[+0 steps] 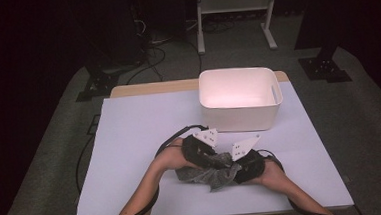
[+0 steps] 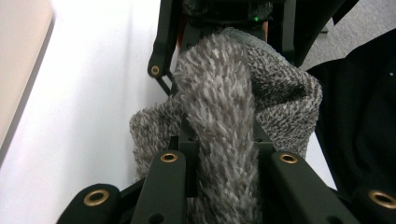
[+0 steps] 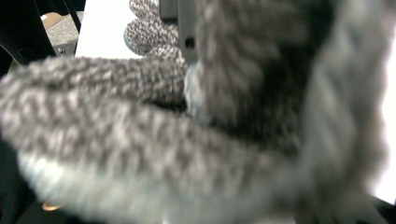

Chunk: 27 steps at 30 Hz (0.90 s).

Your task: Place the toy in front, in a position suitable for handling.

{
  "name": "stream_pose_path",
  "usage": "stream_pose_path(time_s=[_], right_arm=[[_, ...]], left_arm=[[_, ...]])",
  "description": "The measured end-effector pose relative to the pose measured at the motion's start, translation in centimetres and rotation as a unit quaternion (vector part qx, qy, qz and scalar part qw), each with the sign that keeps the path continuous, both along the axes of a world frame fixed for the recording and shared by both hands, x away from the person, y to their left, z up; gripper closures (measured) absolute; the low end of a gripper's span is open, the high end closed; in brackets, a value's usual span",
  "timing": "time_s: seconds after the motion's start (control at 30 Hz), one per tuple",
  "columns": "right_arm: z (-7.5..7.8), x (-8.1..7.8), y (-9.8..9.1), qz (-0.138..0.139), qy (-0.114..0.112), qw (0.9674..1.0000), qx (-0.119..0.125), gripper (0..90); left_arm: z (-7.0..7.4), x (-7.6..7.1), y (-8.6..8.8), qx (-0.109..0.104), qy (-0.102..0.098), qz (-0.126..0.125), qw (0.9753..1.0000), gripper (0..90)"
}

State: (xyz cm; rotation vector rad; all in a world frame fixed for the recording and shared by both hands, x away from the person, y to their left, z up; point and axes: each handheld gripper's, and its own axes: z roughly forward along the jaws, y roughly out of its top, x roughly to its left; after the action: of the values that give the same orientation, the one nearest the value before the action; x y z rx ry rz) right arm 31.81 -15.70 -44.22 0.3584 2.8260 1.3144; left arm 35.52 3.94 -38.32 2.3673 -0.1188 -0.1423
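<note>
Because the grey fuzzy sock (image 1: pixel 207 171) is soft, light and floppy, bunched on the table near the person, the left gripper (image 1: pixel 217 160) pinches a fold and the right gripper (image 1: pixel 235 171) grips its knitted edge.

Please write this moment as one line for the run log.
left gripper: shut on grey knitted cloth | right gripper: at cloth, grip unclear | white bin: empty, behind
</note>
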Motion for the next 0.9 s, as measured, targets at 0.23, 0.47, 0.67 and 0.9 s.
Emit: stream_pose_path(time_s=[0.23,0.47,0.67,0.9], right_arm=[[0.0,-0.1,0.0,0.003,-0.01,0.9999,-0.003,56.9],[0.0,-0.2,0.0,0.004,-0.01,0.9999,-0.004,56.9],[0.0,-0.2,0.1,0.005,-0.013,0.9999,-0.005,56.8],[0.0,-0.2,0.0,0.003,-0.009,0.9999,-0.004,56.9]], left_arm=[[-0.1,-0.2,2.0,-0.001,-0.003,0.019,0.9998,74.6],[-0.2,-0.3,4.7,-0.003,-0.004,0.044,0.999,74.5],[-0.2,-0.8,7.6,-0.016,-0.002,0.07,0.9975,74.3],[-0.5,-1.0,10.4,-0.023,0.006,0.091,0.9956,74.3]])
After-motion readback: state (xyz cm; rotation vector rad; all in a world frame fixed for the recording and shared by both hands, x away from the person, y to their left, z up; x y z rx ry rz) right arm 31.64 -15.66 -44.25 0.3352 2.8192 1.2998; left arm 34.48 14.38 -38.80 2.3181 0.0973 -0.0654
